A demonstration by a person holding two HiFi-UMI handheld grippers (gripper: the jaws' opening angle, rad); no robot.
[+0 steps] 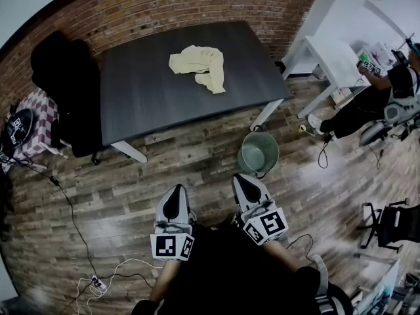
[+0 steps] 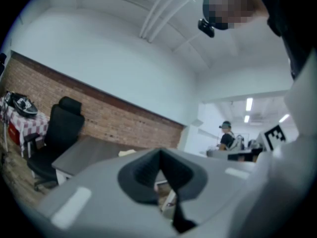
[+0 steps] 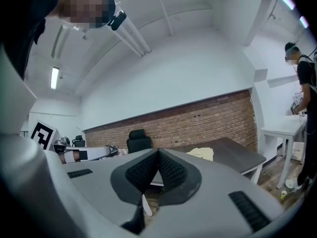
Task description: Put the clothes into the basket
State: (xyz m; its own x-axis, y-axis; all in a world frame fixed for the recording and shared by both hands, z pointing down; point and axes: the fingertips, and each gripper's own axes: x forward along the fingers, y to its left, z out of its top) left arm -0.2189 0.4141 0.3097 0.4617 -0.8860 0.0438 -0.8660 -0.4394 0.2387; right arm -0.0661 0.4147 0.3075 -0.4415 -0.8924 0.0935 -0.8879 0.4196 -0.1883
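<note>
Your own dark torso fills the lower edge of the head view and hides the floor (image 1: 131, 195) beneath you. The pale yellow clothes (image 1: 200, 66) lie in a crumpled heap, and you can't tell how many pieces are in it. In the left gripper view only a sliver of them (image 2: 126, 153) shows over the grey housing. The right gripper view shows a little more (image 3: 200, 153). The green basket (image 1: 258, 153) is see-through and dim, so its inside can't be made out. A person (image 1: 374, 97) at 3 o'clock is partly cut off by the picture's edge.

Your left tongs (image 1: 176, 190) (image 2: 159, 152) are pressed together at the tips with nothing between them. Your right tongs (image 1: 241, 176) (image 3: 158, 152) are likewise pressed together and hold nothing. Both are held level in front of you, side by side.

The clothes rest on the dark counter (image 1: 144, 104), toward its far side, at 12 o'clock from both tongs and well apart from them. The basket stands on the wooden floor by the counter's near right leg, near the right tongs at about 1 o'clock. A black office chair (image 1: 65, 77) sits at the counter's 9 o'clock end.
</note>
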